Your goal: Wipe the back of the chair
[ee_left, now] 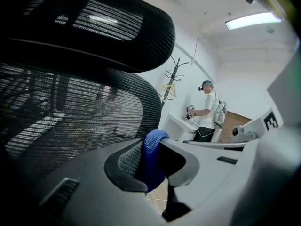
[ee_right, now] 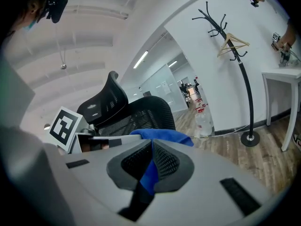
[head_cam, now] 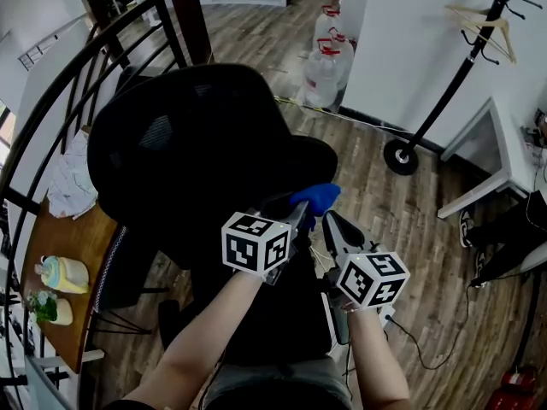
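Your black mesh chair [head_cam: 197,143] fills the middle of the wood floor [head_cam: 410,220]. The curved dark railing [head_cam: 51,109] and a wooden desk [head_cam: 68,246] hem it in on the left, open boards run right to the coat stand [head_cam: 427,118], and its base is hidden beneath it. You hold the blue knitted cloth [head_cam: 314,199] by its right edge, near the mesh back, with the left gripper [head_cam: 297,216] and right gripper [head_cam: 329,225] each pinching a fold; whether cloth touches mesh is unclear.

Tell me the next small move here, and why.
Probably ease the blue cloth forward onto the chair back: left gripper and right gripper are both shut on the cloth, and the mesh lies just beside it, contact unclear.
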A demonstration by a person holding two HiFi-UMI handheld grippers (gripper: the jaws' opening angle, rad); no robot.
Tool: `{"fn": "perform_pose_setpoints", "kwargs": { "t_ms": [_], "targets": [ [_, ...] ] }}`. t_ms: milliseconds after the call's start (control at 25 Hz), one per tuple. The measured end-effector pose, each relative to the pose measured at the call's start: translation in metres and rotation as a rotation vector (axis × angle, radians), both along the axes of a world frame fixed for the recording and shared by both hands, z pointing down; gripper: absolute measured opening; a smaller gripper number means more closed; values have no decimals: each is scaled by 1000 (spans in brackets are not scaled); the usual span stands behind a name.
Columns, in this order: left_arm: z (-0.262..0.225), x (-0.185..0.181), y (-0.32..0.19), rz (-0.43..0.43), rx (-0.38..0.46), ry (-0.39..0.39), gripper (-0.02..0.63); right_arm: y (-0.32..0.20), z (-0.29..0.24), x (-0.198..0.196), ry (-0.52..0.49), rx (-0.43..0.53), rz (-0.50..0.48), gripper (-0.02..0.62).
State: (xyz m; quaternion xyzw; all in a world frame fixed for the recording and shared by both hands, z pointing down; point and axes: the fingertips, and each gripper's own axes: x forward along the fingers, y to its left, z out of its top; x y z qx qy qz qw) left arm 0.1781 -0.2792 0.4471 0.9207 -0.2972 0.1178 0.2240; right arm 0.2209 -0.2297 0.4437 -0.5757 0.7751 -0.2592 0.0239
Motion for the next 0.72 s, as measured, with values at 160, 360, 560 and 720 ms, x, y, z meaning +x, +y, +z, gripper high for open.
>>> {"fn": "perform_pose_setpoints", "kwargs": {
  "t_ms": [160,360,560,720],
  "targets": [
    [5,-10,-7,-29,-2,-9,66,-3,8,-7,-10,-14,-15,29],
    [7,-28,-11,-75,-11,0,66,-4,10,-22,-23,-28,-50,29],
    [8,-49,-14,-117,-14,3,66,-6,8,-35,-19,-29,-78,29],
    [6,-68,-16,-156,-10,8,66,-7,6,-50,-21,-26,-103,29]
  ]
}}
